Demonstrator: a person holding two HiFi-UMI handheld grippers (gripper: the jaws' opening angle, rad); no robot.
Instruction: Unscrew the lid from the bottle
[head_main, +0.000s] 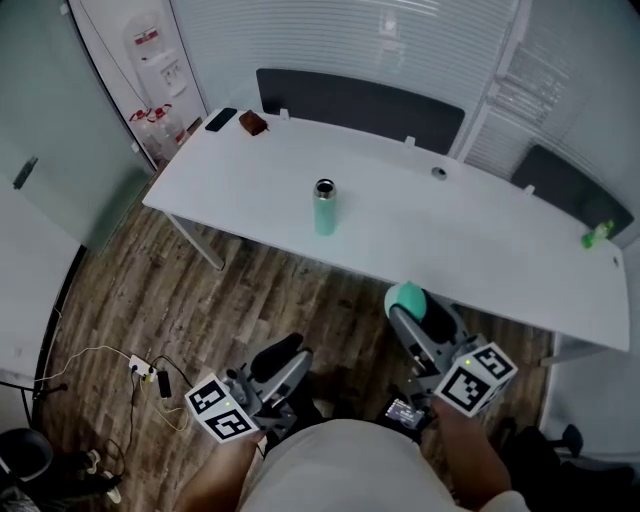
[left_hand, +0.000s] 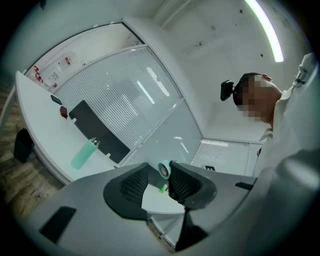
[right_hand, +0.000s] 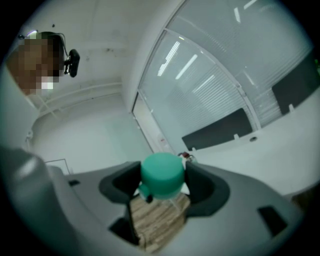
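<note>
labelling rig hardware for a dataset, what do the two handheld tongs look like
The left tongs and right tongs are matching grey plastic bodies with broad, rounded jaws lined with dark ribbed pads. Each carries a white cube printed with black square markers. The person wears a light-coloured top.

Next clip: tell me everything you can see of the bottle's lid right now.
The lid is a round mint-green cap with a smooth, slightly domed top, plastic by its look, and a small dark nub low on its side. It is off the bottle, which stands open on the table. The right gripper clamps it between its fingers, over the wooden floor short of the table.
</note>
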